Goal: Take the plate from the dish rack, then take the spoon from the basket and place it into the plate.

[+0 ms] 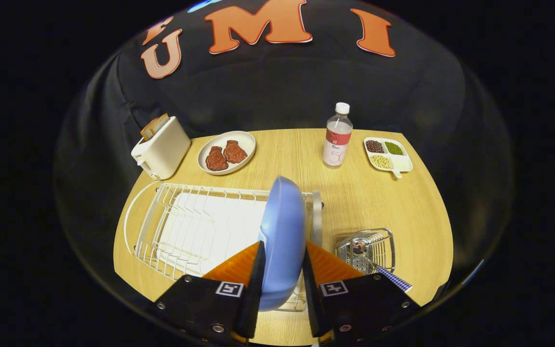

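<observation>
The jaws clenched the blue plate [283, 236] on both faces, holding it upright on edge over the white dish rack [186, 226]. Just right, the spoon [378, 267] lay in a wire basket [367, 249] on the bench [403, 212]; a bottle [337, 136] stood beyond.

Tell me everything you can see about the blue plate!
The blue plate looks smooth, with a rounded rim, maybe plastic or glazed ceramic. It stands on its edge, seen nearly side-on, at the right end of the white wire dish rack, just in front of a pale plate standing behind it. The gripper has one finger pressed on each face of it, so it is gripped. To its right sits the small metal basket holding the spoon.
</observation>
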`<state>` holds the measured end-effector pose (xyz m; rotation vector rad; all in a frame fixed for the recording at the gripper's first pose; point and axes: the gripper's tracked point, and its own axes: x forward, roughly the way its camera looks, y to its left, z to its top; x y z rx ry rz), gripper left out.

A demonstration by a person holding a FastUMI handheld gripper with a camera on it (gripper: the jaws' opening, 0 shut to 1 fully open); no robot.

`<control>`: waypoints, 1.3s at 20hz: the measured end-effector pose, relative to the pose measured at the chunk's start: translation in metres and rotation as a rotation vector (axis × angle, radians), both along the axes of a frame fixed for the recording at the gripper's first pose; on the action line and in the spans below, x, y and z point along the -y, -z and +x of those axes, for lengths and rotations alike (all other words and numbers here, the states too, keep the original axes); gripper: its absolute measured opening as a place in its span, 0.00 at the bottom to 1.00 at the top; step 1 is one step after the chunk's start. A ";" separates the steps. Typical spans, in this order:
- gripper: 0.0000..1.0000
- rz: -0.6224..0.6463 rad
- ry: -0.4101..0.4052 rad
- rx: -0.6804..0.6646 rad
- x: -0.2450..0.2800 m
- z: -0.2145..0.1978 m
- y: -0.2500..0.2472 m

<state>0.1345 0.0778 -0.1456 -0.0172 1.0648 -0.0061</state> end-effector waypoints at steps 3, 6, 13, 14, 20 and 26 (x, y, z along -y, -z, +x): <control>0.43 -0.067 -0.029 -0.053 -0.004 -0.009 0.016; 0.43 -0.080 -0.013 -0.053 -0.008 -0.008 0.016; 0.33 -0.071 0.091 -0.024 -0.007 0.000 -0.006; 0.33 -0.084 0.093 -0.009 -0.004 0.000 -0.010; 0.29 -0.127 0.136 0.034 0.010 0.009 -0.021; 0.23 -0.104 0.109 0.104 0.006 0.015 -0.049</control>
